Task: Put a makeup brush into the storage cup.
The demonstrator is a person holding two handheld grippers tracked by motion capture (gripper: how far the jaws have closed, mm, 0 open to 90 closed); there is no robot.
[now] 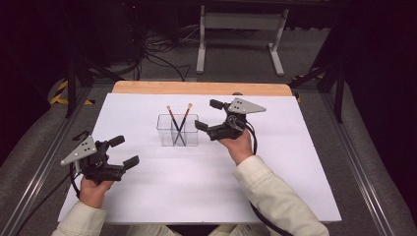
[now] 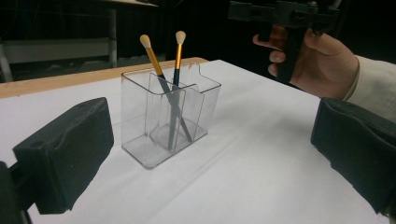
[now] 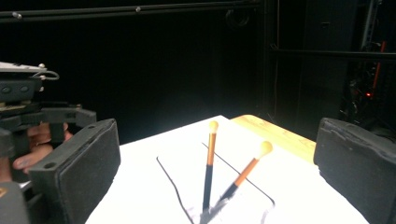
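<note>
Two thin makeup brushes with black and gold handles and pale fluffy tips (image 1: 178, 123) stand in a clear plastic box with little rooms inside (image 1: 177, 131). The box sits on the white desk (image 1: 196, 172), a bit nearer the far edge than the near edge, and close to the middle from side to side. The brushes stand tall with their soft tips up. They lean across each other like an X, so one tip points toward the left edge and the other toward the right. In the left gripper view both handles go down into the same back room of the box (image 2: 170, 116).

The right gripper (image 1: 208, 115) is just beside the box, on its right side, and a little above it. Its jaws stand wide apart, with nothing between them. It is the nearer one.

The left gripper (image 1: 124, 151) hangs near the near left corner of the desk, well apart from the box. Its jaws are wide apart too and hold nothing.
</note>
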